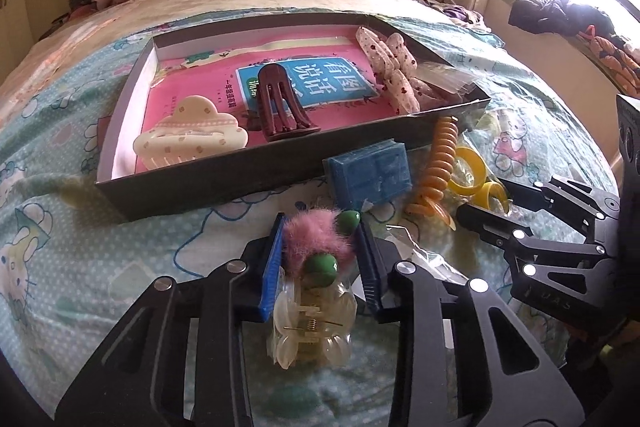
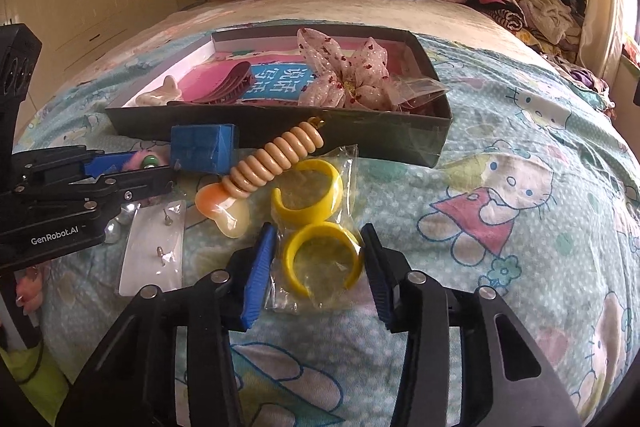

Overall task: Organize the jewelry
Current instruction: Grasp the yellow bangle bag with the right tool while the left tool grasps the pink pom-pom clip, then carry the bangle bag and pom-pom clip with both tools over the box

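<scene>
Clear hair claw (image 1: 310, 327) pinched in left tongs (image 1: 320, 259) — next, carry to box (image 1: 248, 171); right tongs (image 2: 318, 263) spread round bagged yellow bangles (image 2: 320, 251).

1. The dark near wall of the box (image 1: 256, 183) stands between both grippers and the box floor; entry is over the top only.
2. Inside, the cream claw clip (image 1: 192, 137), the maroon clip (image 1: 282, 103) and the dotted bow (image 2: 344, 75) take up much of the floor; the pink book cover (image 1: 192, 83) between them lies bare (mostly toward the back left).
3. The blue block (image 1: 370, 175) and the spiral hair tie (image 2: 276, 157) lie just beside that wall, crowding the approach.
4. To the right, the patterned sheet (image 2: 520, 219) lies open.
</scene>
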`<state>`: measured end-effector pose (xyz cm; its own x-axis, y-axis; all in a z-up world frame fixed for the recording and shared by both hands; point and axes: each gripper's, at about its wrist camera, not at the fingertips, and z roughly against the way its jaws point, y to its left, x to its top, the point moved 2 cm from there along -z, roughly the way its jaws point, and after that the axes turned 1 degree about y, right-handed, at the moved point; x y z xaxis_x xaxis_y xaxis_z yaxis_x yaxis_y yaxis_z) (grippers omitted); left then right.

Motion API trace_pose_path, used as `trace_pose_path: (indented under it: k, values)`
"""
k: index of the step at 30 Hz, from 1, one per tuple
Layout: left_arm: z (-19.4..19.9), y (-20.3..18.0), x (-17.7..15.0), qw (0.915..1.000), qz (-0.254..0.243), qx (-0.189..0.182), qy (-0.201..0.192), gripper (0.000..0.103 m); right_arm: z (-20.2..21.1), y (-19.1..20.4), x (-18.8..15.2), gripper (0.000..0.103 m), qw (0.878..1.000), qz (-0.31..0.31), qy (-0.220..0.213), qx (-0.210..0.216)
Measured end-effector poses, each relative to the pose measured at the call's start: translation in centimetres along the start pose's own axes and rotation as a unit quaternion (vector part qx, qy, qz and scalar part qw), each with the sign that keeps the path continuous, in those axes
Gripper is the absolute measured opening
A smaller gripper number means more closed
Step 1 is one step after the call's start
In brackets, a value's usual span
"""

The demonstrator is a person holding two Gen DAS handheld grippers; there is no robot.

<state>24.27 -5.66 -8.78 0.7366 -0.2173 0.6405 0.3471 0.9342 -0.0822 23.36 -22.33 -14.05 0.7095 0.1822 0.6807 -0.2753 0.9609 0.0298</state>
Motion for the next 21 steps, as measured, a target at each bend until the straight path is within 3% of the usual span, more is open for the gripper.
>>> trace_pose_path:
  k: [11, 21]
  values:
    - [1.4, -0.7, 0.4, 0.9998, 0.002, -0.001, -0.019, 0.022, 2.1, -2.4, -1.0, 0.039, 0.999, -0.036, -0.001, -0.019]
    - [3.6, -1.8, 1.9, 0.9986, 0.001, -0.010, -0.051, 0.022, 5.4, -3.7, -0.7, 0.039, 0.997, -0.061, -0.037, -0.010]
